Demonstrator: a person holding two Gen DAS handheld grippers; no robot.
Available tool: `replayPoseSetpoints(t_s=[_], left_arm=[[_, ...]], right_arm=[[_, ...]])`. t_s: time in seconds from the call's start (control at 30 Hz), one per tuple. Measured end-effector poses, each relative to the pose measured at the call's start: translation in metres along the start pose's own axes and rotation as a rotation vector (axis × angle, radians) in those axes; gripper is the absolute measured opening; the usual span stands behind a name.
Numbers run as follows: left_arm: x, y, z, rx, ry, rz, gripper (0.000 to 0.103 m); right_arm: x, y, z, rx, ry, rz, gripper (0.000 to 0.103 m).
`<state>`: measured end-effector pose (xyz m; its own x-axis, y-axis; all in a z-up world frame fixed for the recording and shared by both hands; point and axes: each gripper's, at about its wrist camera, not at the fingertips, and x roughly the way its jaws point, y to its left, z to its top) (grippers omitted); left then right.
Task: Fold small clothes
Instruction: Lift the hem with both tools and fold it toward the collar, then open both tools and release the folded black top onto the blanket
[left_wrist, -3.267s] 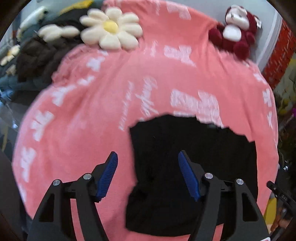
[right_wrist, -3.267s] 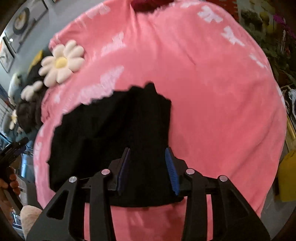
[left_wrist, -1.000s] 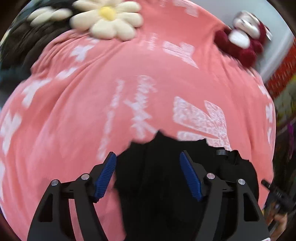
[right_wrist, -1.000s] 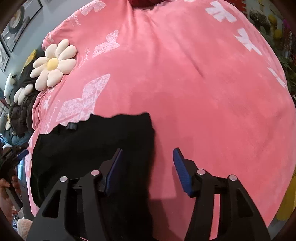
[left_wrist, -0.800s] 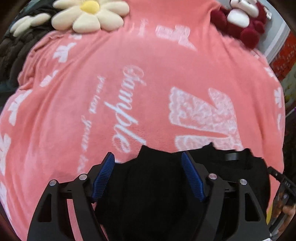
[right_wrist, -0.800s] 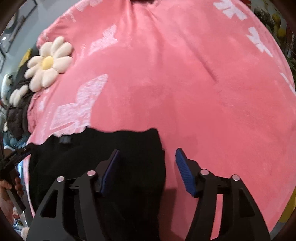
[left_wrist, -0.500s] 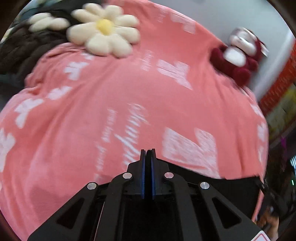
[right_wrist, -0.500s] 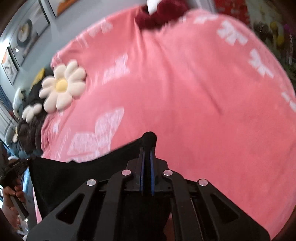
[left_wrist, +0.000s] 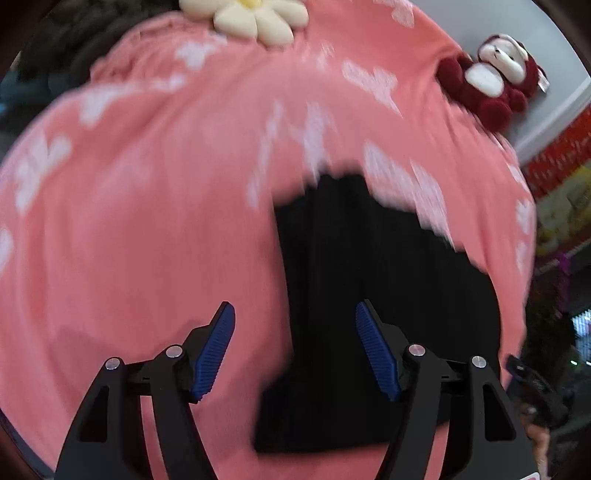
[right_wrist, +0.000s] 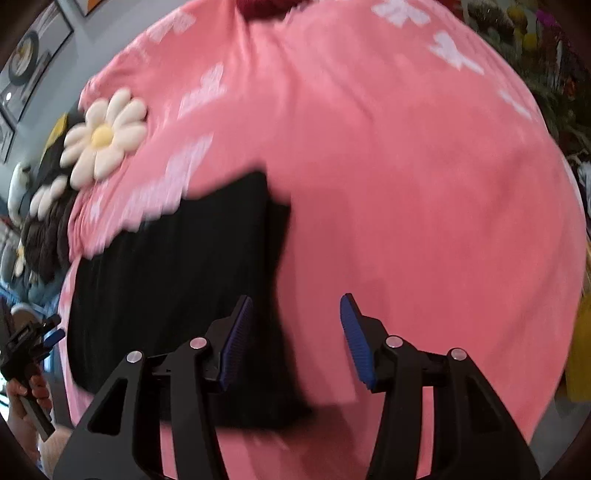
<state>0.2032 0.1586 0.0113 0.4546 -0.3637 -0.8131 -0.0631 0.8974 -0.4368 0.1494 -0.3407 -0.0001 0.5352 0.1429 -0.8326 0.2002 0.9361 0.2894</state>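
Black garment (left_wrist: 369, 295) flat on the pink blanket (left_wrist: 147, 221), folded into a rough rectangle, edges smeared by motion blur. Seen from the left wrist camera: lying right of centre, long left edge running down toward the near edge of the blanket, top edge stepped, with a small peak at its upper left. Seen from the right wrist camera: same garment (right_wrist: 177, 280) filling the left half, its right edge straight and falling just beside the left finger of the gripper.

Left gripper (left_wrist: 295, 354) spread wide, nothing between the 2 blue pads (left_wrist: 216, 354), hovering over the left border of the garment; right pad over black cloth, left pad over bare pink. Contact with the cloth not clear from this view.

Right gripper (right_wrist: 295, 339) also spread wide and empty, straddling the garment's right edge: left pad (right_wrist: 236, 341) over black cloth, right pad over blanket.

White butterfly shapes and blurred lettering across the blanket. Cream flower cushion (left_wrist: 255, 18) at the far edge, with a yellow centre, also at upper left from the right wrist camera (right_wrist: 103, 136). Dark red and white stuffed toy (left_wrist: 491, 81) at the far right corner, against a grey wall (left_wrist: 546, 48). Dark fuzzy pile (right_wrist: 46, 236) off the blanket's left side.
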Motion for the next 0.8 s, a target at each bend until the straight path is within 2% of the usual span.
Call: replayPoseSetpoints(t_s=[0.03, 0.1, 0.13, 0.17, 0.2, 0.23, 0.27, 0.3, 0.33, 0.4, 0.43, 0.5, 0.57, 0.6, 0.63, 0.67, 0.7, 0.73, 0.77, 0.8], left_arm=[[0.003, -0.001, -0.013, 0.005, 0.025, -0.007, 0.066], [0.009, -0.003, -0.035, 0.013, 0.059, -0.011, 0.066], [0.015, -0.003, -0.045, 0.007, 0.07, -0.02, 0.066], [0.016, -0.003, -0.049, 0.011, 0.041, -0.02, 0.066], [0.015, -0.005, -0.052, 0.026, 0.013, -0.016, 0.065], [0.016, -0.009, -0.054, 0.05, 0.015, -0.001, 0.06], [0.015, -0.009, -0.052, 0.05, 0.02, 0.007, 0.035], [0.013, -0.008, -0.049, 0.037, 0.037, -0.018, 0.011], [0.007, -0.003, -0.044, -0.006, 0.066, -0.076, 0.005], [-0.014, 0.002, -0.036, -0.038, 0.047, -0.109, 0.005], [-0.027, 0.002, -0.033, -0.018, 0.026, -0.086, 0.005], [-0.035, 0.005, -0.031, 0.019, 0.02, -0.018, 0.004], [-0.02, 0.016, -0.038, 0.027, 0.087, 0.036, 0.004], [-0.014, 0.02, -0.042, 0.009, 0.116, 0.052, 0.004], [-0.012, 0.022, -0.047, -0.022, 0.123, 0.04, 0.006], [-0.016, 0.02, -0.051, -0.044, 0.103, 0.005, 0.016], [-0.02, 0.018, -0.054, -0.06, 0.073, -0.025, 0.028], [-0.026, 0.014, -0.056, -0.076, 0.029, -0.037, 0.063], [-0.029, 0.01, -0.058, -0.084, -0.002, -0.034, 0.077], [-0.029, 0.007, -0.059, -0.087, -0.026, -0.042, 0.077]], right_arm=[[0.0, 0.004, -0.012, -0.017, 0.022, -0.007, 0.054], [0.004, 0.012, -0.03, -0.031, 0.05, -0.003, 0.068], [0.009, 0.013, -0.038, -0.029, 0.07, 0.001, 0.068], [0.014, 0.014, -0.041, -0.025, 0.087, 0.01, 0.068], [0.02, 0.015, -0.043, -0.021, 0.102, 0.036, 0.059], [0.023, 0.017, -0.042, -0.018, 0.103, 0.062, 0.047], [0.023, 0.018, -0.039, -0.01, 0.098, 0.083, 0.025], [0.019, 0.018, -0.034, 0.002, 0.092, 0.1, 0.006], [0.009, 0.018, -0.03, 0.012, 0.061, 0.107, 0.006], [-0.016, 0.02, -0.025, 0.003, 0.007, 0.126, 0.006], [-0.02, 0.02, -0.025, 0.004, 0.003, 0.128, 0.006], [-0.015, 0.012, -0.035, 0.012, 0.05, 0.106, 0.007], [0.005, -0.002, -0.052, 0.039, 0.137, 0.004, 0.011], [0.007, -0.007, -0.054, 0.075, 0.154, 0.007, 0.011], [0.002, -0.013, -0.054, 0.128, 0.143, 0.055, 0.012], [-0.007, -0.015, -0.052, 0.16, 0.104, 0.092, 0.02], [-0.013, -0.016, -0.049, 0.173, 0.07, 0.095, 0.047], [-0.019, -0.015, -0.046, 0.178, 0.038, 0.087, 0.061], [-0.023, -0.014, -0.041, 0.173, 0.007, 0.088, 0.071], [-0.021, -0.013, -0.039, 0.169, 0.005, 0.102, 0.071]])
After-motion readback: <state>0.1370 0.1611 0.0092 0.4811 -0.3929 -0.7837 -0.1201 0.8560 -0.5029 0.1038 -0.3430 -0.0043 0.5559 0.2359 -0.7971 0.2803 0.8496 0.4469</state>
